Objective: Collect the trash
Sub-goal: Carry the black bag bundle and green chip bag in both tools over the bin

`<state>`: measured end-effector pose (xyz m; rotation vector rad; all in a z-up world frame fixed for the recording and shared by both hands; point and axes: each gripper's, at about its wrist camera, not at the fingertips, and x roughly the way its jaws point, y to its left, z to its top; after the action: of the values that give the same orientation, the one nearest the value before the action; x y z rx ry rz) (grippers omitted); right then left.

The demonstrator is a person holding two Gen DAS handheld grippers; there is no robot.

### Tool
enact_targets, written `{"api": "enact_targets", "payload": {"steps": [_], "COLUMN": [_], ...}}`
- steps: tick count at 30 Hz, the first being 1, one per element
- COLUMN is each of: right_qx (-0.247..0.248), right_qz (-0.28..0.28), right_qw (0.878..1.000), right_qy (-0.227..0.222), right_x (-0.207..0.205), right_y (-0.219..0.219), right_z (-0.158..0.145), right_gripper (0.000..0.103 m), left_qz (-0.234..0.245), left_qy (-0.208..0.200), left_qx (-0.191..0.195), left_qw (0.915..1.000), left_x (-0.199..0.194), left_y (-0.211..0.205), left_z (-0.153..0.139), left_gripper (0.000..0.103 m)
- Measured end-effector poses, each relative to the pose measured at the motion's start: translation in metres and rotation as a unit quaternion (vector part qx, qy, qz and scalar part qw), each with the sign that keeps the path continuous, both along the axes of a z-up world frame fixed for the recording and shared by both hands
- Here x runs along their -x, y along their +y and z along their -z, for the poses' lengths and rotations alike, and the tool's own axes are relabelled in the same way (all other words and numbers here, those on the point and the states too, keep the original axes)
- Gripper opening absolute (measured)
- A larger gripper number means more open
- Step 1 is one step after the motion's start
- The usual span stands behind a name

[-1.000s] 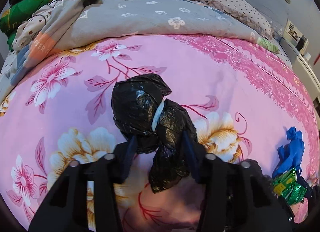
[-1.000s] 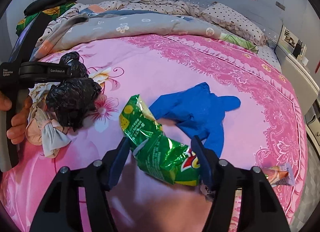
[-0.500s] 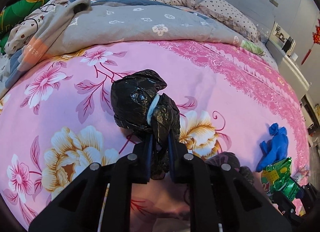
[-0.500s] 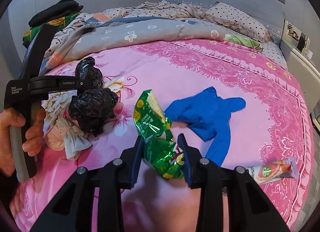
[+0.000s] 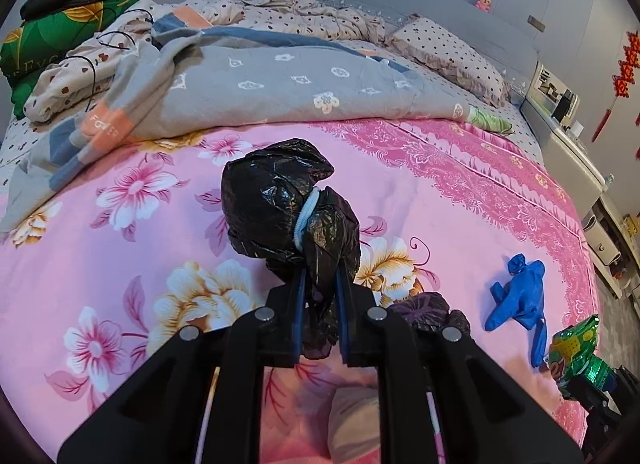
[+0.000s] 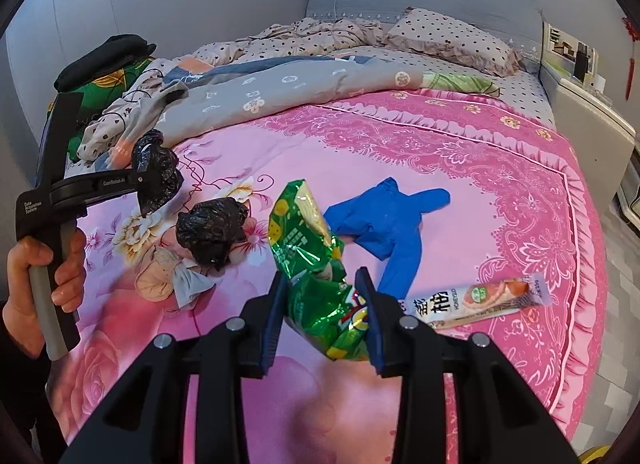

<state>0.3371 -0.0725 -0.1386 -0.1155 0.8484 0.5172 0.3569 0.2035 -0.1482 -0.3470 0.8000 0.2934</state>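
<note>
My left gripper (image 5: 320, 284) is shut on a tied black trash bag (image 5: 288, 208) and holds it above the pink floral bedspread (image 5: 120, 248); it also shows in the right wrist view (image 6: 158, 172). My right gripper (image 6: 322, 284) is shut on a crumpled green snack bag (image 6: 310, 248), lifted off the bed. A second black bag (image 6: 212, 230), a blue glove (image 6: 384, 220), a white-and-pink snack wrapper (image 6: 476, 300) and a beige cloth bundle (image 6: 164, 276) lie on the bedspread.
A grey quilt (image 5: 260, 92) and polka-dot bedding (image 6: 320, 36) are heaped at the far side. Green and black folded clothes (image 5: 60, 24) sit at the far left. A white cabinet (image 6: 592, 124) stands to the right of the bed.
Both grippers have closed on their items, the left on the black bag and the right on the green snack bag. Both have risen away from the bedspread.
</note>
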Motion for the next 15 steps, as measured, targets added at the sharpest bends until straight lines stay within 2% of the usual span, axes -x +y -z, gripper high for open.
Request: {"api": "enact_targets", "payload": {"steps": [7,15], "right_qx": [-0.014,-0.044], "right_qz": [0.018,0.045], "right_qw": [1.000,0.998], "right_qy": [-0.007,-0.006], "right_x": [0.021,0.045], "right_y": [-0.017,-0.048], "right_z": [-0.020,-0.044], "right_gripper": [0.033,0.033], "left_qz": [0.003,0.032], "left_qy": [-0.010,-0.025], "left_qx": [-0.003,-0.008], "left_qw": [0.9999,0.9992], "left_x": [0.025,0.056], "left_y": [-0.005,-0.036], "left_z": [-0.023,-0.051], "left_gripper": [0.012,0.012]}}
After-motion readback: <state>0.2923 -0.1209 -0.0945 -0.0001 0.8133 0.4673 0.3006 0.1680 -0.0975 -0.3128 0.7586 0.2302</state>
